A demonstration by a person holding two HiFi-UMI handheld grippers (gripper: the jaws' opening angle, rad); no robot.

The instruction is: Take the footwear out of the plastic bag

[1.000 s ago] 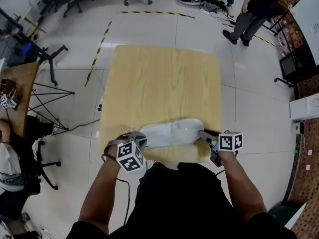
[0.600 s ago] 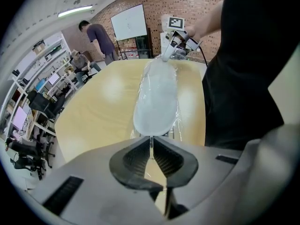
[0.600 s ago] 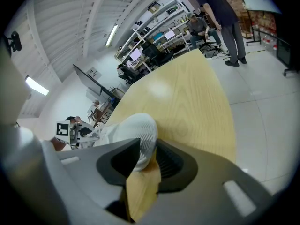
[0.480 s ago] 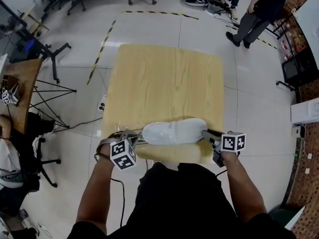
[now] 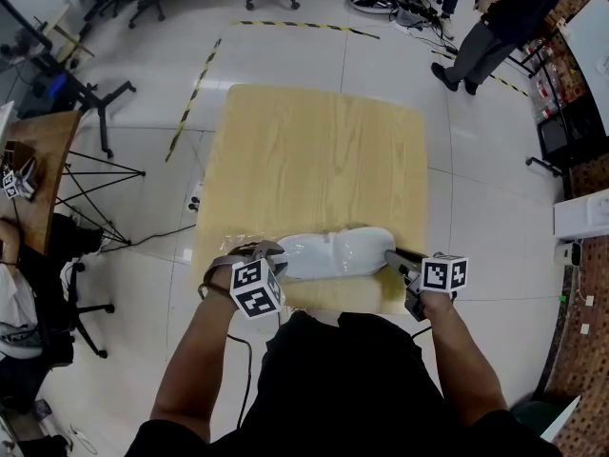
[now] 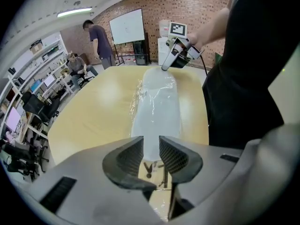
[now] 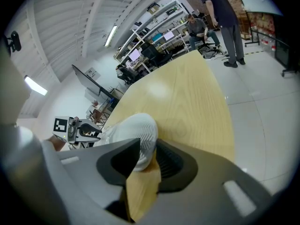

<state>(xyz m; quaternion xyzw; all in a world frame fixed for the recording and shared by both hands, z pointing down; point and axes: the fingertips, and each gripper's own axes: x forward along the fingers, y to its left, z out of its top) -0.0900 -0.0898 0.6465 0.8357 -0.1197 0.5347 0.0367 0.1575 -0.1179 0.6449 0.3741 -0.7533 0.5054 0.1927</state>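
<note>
**Bagged shoe at the near table edge: left hold released, right hold kept.**

On the left gripper [image 6: 151, 145] the pads [image 6: 132, 156] are parted to a narrow gap, the jaws having just been opening. The end of the plastic bag [image 6: 154, 102] is seen through that gap. Loose film possibly lies between the pads, but no pressing is seen. This tool is found nearer the shoe [image 5: 333, 252] than half a second earlier. On the right gripper [image 7: 146, 157] the jaws are closed on the shoe's opposite end. The shoe is laid lengthwise along the near edge of the table [image 5: 314, 150], between the two tools and sheathed in glossy film. A fresh grip on the bag is judged to be pending, and extraction is not yet done. Both tools are pitched downward, the left more steeply. The forearms [image 5: 195, 360] are held out from the body, one to each side.
</note>
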